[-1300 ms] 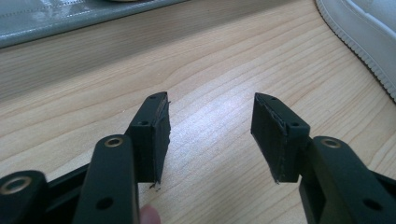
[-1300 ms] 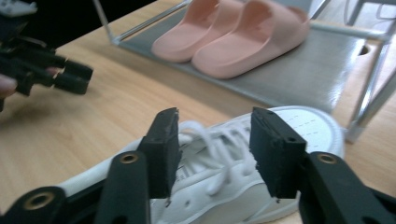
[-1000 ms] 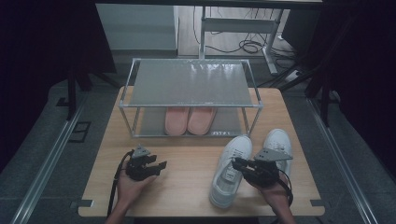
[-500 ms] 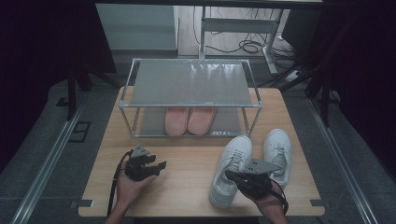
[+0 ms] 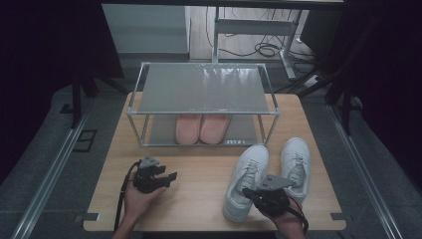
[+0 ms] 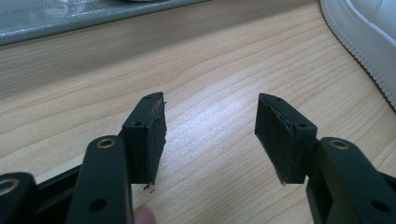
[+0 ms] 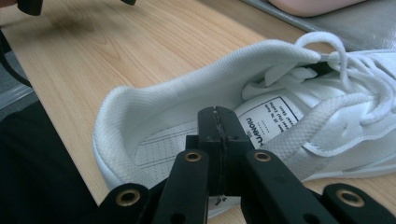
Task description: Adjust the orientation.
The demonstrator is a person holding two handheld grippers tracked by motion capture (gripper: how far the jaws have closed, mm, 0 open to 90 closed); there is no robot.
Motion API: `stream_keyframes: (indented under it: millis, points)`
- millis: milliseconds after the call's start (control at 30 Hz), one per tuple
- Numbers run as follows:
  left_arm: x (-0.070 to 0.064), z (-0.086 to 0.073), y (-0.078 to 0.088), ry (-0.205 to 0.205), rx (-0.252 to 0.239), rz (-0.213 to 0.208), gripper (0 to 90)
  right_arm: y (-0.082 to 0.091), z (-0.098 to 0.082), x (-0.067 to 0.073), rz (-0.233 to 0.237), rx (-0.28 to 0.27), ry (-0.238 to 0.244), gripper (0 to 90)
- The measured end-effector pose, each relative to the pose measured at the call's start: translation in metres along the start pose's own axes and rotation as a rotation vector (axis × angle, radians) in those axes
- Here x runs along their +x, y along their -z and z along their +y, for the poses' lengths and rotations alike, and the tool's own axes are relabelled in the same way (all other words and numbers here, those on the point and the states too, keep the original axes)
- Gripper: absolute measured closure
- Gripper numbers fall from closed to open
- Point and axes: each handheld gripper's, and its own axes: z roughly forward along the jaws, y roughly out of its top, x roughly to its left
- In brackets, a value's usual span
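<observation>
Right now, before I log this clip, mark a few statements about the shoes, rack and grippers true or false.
1. The right gripper has its jaws shut above the opening of the left white sneaker. True.
2. The left gripper clamps a sneaker. False: open, bare table between its jaws.
3. Pink slippers sit on the lower shelf of the rack. True.
4. The white sneakers are on the rack's top. False: they stand on the table.
</observation>
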Motion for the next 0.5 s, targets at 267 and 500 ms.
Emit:
stream_keyframes:
  millis: [267,500]
  points:
    - [0.0002,-0.0001,0.0013,0.001,-0.004,0.001,43.5,0.0010,-0.0022,-0.0017,0.007,0.003,-0.017,89.8]
    - [0.0014,-0.0004,0.0025,0.004,-0.006,0.002,43.5,0.0029,-0.0035,-0.0037,0.015,0.005,-0.029,89.9]
